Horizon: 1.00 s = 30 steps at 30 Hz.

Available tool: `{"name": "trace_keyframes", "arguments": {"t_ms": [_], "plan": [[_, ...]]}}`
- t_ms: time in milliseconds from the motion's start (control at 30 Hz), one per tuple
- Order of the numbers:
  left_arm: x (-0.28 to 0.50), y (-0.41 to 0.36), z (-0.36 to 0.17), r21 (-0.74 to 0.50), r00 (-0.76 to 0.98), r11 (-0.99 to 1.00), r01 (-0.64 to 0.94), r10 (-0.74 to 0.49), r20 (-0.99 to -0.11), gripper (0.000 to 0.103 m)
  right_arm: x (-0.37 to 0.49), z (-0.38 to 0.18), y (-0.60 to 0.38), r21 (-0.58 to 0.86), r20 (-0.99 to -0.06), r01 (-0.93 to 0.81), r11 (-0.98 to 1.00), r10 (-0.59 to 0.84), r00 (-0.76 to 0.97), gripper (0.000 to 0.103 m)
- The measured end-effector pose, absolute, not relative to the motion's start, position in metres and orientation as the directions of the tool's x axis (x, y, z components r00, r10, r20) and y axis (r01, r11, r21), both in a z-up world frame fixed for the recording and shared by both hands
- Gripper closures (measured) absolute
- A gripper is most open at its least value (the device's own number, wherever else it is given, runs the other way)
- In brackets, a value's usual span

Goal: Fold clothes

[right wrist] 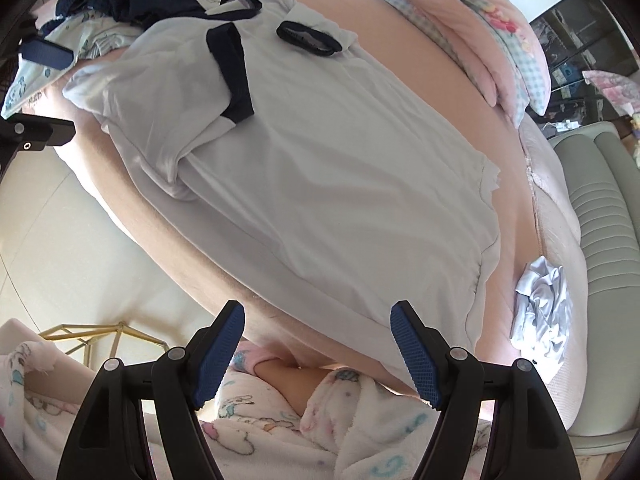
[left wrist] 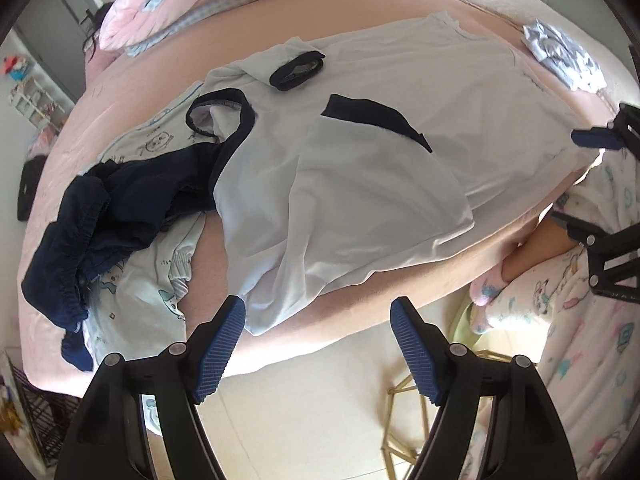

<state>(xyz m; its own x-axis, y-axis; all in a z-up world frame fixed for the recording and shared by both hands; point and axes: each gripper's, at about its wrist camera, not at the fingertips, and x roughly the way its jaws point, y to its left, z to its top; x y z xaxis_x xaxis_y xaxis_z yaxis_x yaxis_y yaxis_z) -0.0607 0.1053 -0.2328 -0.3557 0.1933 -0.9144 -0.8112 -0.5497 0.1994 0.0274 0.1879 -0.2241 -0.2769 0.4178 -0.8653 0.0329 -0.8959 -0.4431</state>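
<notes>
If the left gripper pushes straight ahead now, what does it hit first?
Probably the near hem of the white shirt on the bed; the open left gripper holds nothing. Depth is uncertain.

Black left gripper point(left wrist: 318, 318) with ribbed blue pads; person's fleece robe point(right wrist: 256, 432), seemingly cartoon-printed.

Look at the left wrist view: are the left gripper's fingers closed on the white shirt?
No: the left gripper is open, clear of the white shirt.
</notes>
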Motion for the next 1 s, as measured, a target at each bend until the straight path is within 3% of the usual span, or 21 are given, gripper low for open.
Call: {"name": "trace_keyframes", "arguments": {"t_ms": [333, 567, 767, 1000], "plan": [[-0.038, 0.123, -0.257, 0.443, -0.509, -0.342, -0.828, 0.130, -0.851, 0.029, 0.029, -0.237, 0.163, -0.557, -0.804, 0.122, -0.821, 0.496, -0.328, 0.028], [-0.003, 0.123, -0.278, 0.776, -0.757, 0.008, -0.630, 0.218, -0.616, 0.029, 0.025, -0.252, 0.153, -0.628, -0.766, 0.208, -0.750, 0.548, -0.335, 0.028], [0.001, 0.114, -0.294, 0.851, -0.808, 0.104, -0.514, 0.276, -0.521, 0.029, 0.037, -0.260, 0.128, -0.779, -0.626, 0.336, -0.529, 0.669, -0.399, 0.028], [-0.002, 0.121, -0.312, 0.897, -0.844, 0.157, -0.414, 0.302, -0.442, 0.029, 0.034, -0.272, 0.131, -0.795, -0.602, 0.388, -0.467, 0.688, -0.406, 0.028]]}}
